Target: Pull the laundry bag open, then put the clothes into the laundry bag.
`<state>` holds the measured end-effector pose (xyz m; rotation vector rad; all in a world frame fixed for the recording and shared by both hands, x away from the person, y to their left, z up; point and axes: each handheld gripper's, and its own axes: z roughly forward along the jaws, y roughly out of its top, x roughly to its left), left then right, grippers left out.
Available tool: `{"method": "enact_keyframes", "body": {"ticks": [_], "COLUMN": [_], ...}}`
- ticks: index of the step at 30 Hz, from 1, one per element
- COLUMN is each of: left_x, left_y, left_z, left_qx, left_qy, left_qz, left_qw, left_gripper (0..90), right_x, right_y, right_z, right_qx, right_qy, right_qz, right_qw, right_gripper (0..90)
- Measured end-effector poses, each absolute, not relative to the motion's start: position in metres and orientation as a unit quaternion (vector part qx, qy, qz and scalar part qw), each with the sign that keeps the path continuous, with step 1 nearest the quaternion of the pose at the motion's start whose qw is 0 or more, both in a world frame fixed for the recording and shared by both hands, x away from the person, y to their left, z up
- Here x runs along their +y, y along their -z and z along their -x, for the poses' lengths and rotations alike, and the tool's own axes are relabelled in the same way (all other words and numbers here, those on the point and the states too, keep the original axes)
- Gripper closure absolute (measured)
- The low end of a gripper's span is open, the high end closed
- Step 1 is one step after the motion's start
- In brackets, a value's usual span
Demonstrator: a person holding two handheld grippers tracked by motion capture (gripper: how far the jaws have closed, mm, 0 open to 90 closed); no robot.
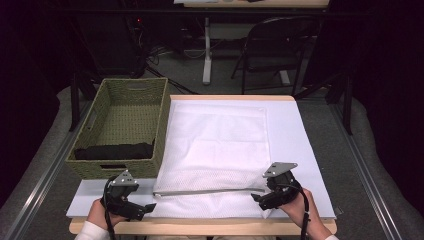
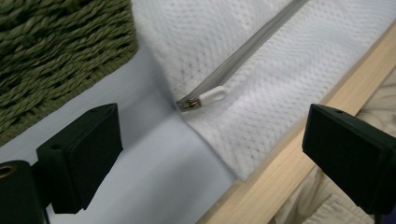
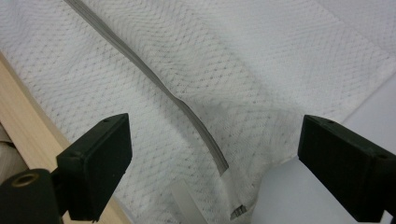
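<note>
- Lying flat across the middle of the worktop [image 1: 310, 150] is the white mesh laundry bag [image 1: 220, 145], its near edge running along the worktop's wooden front lip.
- A grey zipper [image 1: 207, 191] runs across the bag close to that near edge, from my left gripper's side to my right gripper's side.
- In the left gripper view the zipper's small white pull tab [image 2: 212, 96] rests at the bag's corner, on the mesh, with nothing touching it.
- In the right gripper view the other end of the zipper [image 3: 219, 163] stops just short of the bag's corner.
- My left gripper [image 1: 145, 207] hovers just off the bag's near left corner; its jaws stand wide apart with nothing between the pads.
- My right gripper [image 1: 260, 197] sits at the bag's near right corner, jaws likewise spread wide and gripping nothing, the mesh lying loose below them.
- To the left of the bag stands a green woven rectangular basket [image 1: 162, 120], touching the bag's left edge, with a dark folded cloth [image 1: 115, 150] inside at its near end.
</note>
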<state>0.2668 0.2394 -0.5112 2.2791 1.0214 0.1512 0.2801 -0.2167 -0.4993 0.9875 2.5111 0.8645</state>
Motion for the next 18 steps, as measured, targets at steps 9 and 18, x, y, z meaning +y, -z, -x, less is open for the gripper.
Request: {"method": "enact_keyframes", "body": {"ticks": [9, 18], "left_x": [0.238, 0.236], "left_y": [0.511, 0.51], "left_z": [-0.266, -0.266], "left_qx": [0.38, 0.375], "left_qy": [-0.063, -0.071], "left_qz": [-0.872, -0.87], "left_qw": [0.301, 0.313], "left_gripper": [0.3, 0.3], "right_x": [-0.201, -0.178], "right_y": [0.502, 0.508], "right_z": [-0.285, -0.304], "right_qx": [0.886, 0.896], "right_qy": [-0.295, -0.304], "right_qz": [-0.323, -0.305], "right_qw": [0.151, 0.109], "right_gripper": [12.9, 20.0]}}
